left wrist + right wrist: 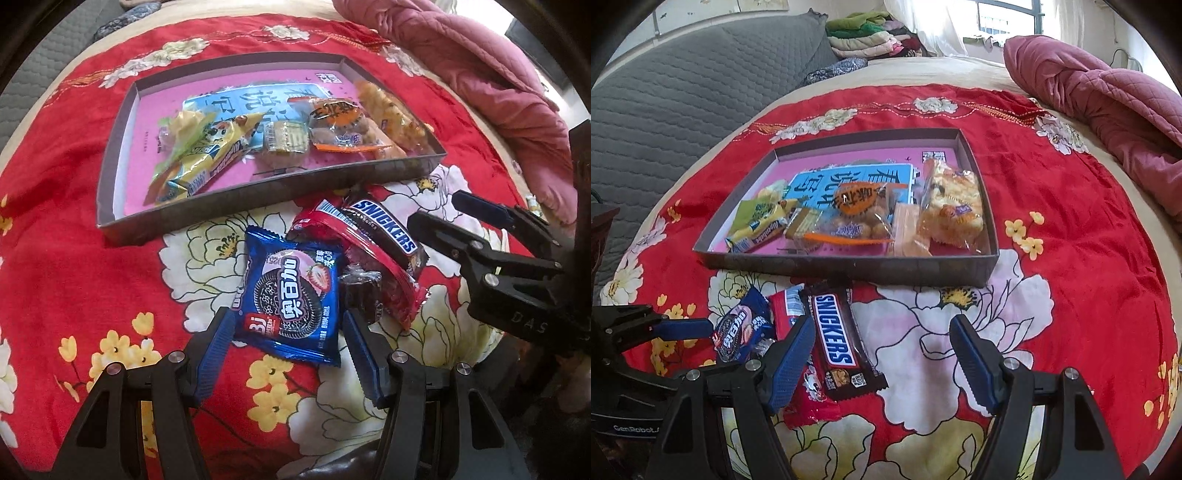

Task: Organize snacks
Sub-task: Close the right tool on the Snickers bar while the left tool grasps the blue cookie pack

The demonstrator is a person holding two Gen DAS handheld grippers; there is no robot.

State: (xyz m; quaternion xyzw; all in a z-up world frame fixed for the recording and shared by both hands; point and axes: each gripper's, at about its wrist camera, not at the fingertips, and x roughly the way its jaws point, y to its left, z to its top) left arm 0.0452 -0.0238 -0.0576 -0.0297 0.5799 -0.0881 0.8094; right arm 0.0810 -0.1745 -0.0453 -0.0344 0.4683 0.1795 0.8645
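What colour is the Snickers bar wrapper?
Dark brown, with blue and white lettering on the Snickers bar; the right wrist view shows it best.

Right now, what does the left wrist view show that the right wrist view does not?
Only the left wrist view shows the whole front of the blue Oreo cookie packet between the open left gripper.

Only the right wrist view shows the grey quilted sofa, the folded clothes pile and the window.

Both show the shallow grey cardboard tray of snacks, the brown Snickers bar, the red floral cloth and the open right gripper.

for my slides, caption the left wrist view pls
Open left gripper straddles a blue Oreo packet beside the Snickers bar, below the snack tray.
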